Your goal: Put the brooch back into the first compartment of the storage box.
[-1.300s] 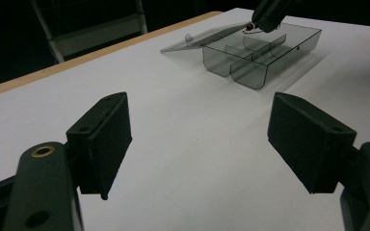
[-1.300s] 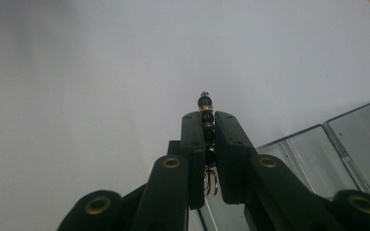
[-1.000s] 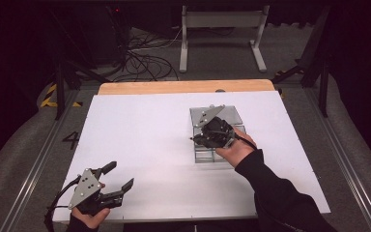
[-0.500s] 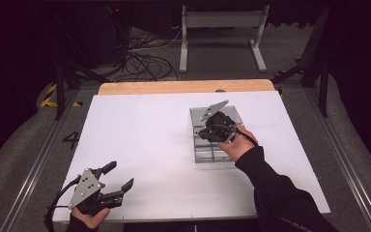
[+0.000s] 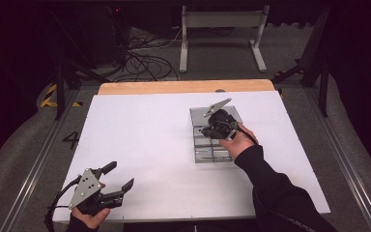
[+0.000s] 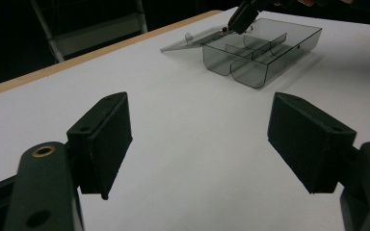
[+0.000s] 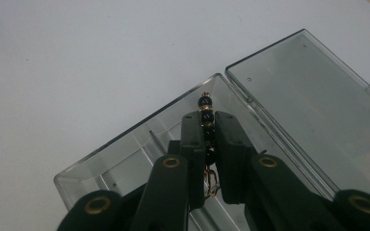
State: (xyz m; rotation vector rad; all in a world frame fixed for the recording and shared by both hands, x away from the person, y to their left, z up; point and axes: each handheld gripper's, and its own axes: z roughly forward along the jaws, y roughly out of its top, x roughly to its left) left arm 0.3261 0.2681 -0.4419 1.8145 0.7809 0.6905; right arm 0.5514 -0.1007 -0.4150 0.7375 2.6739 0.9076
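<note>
Right tool (image 7: 207, 132) is clamped on a dark beaded piece w/ gold bits (image 7: 205, 108), over the far end of a clear divided box (image 5: 213, 145) w/ lid (image 7: 313, 96) flipped open, right of counter (image 5: 145, 145) centre. Left tool (image 5: 118, 179), jaws wide apart, holds nothing near the counter's front-left corner.

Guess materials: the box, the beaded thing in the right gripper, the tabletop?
Box: clear, smoky plastic, glossy; dividers and table show through its walls. Beaded piece: dark, shiny beads with gold-coloured metal bits, likely glass or plastic; too small to tell. Tabletop: matte white sheet over a wooden board, with a bare tan strip along the far edge.
</note>
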